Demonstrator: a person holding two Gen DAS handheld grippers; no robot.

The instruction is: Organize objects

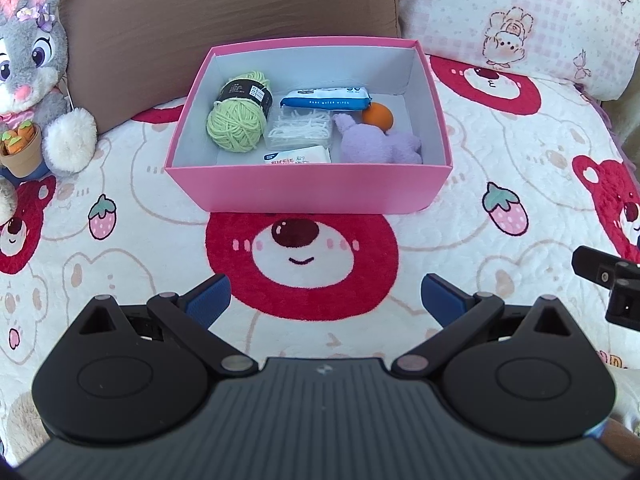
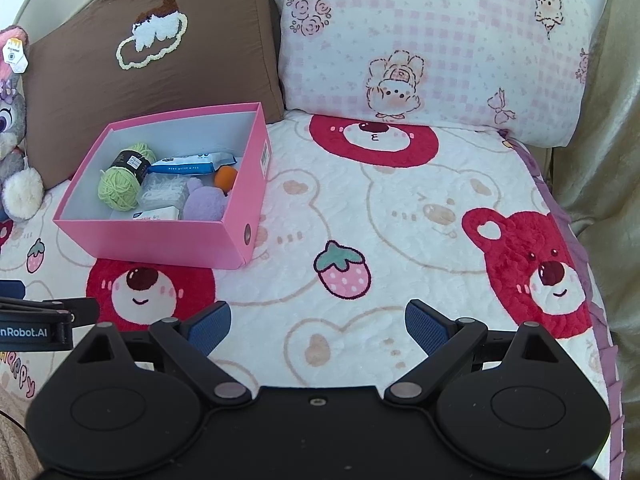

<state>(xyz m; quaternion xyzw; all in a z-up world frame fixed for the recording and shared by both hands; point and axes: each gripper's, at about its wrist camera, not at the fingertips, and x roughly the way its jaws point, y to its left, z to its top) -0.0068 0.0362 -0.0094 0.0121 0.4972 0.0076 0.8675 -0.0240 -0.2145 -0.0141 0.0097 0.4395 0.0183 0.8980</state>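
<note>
A pink box (image 1: 308,190) (image 2: 160,240) sits on the bear-print blanket. Inside lie a green yarn ball (image 1: 236,122) (image 2: 119,185), a blue wipes pack (image 1: 326,98) (image 2: 192,162), a clear case of white picks (image 1: 300,128) (image 2: 162,194), a white tissue pack (image 1: 298,156) (image 2: 156,213), an orange ball (image 1: 378,115) (image 2: 225,177) and a purple plush (image 1: 378,145) (image 2: 204,202). My left gripper (image 1: 324,300) hovers open in front of the box, holding nothing. My right gripper (image 2: 318,322) is open too, over bare blanket to the box's right.
A grey rabbit plush (image 1: 32,80) (image 2: 12,140) sits left of the box. A brown pillow (image 1: 232,8) (image 2: 148,68) and a pink checked pillow (image 1: 528,20) (image 2: 432,40) lean behind it. The blanket (image 2: 400,216) ends at a purple frill (image 2: 600,320) on the right.
</note>
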